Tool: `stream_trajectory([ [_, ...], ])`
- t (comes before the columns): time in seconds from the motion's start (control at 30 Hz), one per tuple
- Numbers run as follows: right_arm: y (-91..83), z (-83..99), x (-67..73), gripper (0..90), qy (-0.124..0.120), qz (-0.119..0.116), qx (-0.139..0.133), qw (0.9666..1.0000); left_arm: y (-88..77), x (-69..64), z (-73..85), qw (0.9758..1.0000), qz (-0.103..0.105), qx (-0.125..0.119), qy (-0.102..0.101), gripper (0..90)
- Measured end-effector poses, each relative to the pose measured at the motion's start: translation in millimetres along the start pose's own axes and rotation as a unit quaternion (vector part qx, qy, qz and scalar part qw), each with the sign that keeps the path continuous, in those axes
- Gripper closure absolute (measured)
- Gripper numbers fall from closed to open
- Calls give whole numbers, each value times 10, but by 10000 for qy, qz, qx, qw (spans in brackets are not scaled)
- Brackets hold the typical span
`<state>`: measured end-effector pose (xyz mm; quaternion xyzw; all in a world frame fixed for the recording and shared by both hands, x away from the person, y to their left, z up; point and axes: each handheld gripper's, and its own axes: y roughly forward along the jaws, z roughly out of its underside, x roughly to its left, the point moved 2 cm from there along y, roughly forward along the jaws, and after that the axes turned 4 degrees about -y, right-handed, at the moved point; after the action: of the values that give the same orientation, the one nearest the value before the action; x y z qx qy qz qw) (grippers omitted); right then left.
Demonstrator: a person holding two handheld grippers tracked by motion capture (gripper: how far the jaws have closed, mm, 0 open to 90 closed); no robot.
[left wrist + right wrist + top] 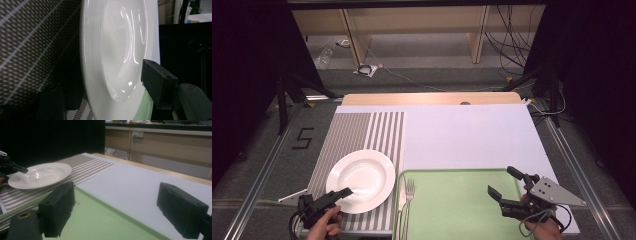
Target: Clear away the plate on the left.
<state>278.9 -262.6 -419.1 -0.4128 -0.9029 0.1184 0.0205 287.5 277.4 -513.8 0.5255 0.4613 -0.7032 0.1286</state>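
Now your left gripper (pixel 343 192) has the white plate's (pixel 362 180) near rim between its jaws, not visibly clamped, while your right gripper (pixel 503 183) hovers wide open over the green tray (pixel 452 210).

The left gripper (pixel 343 192), held in a hand (pixel 326 225) at seven o'clock of the high view, points toward one o'clock with one finger (pixel 158 82) above and one below, parted, while the right gripper (pixel 503 182), held at five o'clock, points toward ten o'clock, fingers (pixel 58 207) spread wide.
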Motion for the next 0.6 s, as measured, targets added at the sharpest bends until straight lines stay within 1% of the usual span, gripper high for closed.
stream_trajectory([
  [0.37, 1, 1, 0, 157, 8, 4, 11, 10000, 34, 36, 22, 9998, 80, -64, -153, 517],
  [0.47, 1, 2, -1, 158, 6, 4, 10, 10000, 46, 47, 24, 9996, 102, -86, -237, 545],
  [0.6, 2, 2, -1, 157, 2, 0, 11, 10000, 53, 58, 26, 9997, 65, -90, -234, 570],
])
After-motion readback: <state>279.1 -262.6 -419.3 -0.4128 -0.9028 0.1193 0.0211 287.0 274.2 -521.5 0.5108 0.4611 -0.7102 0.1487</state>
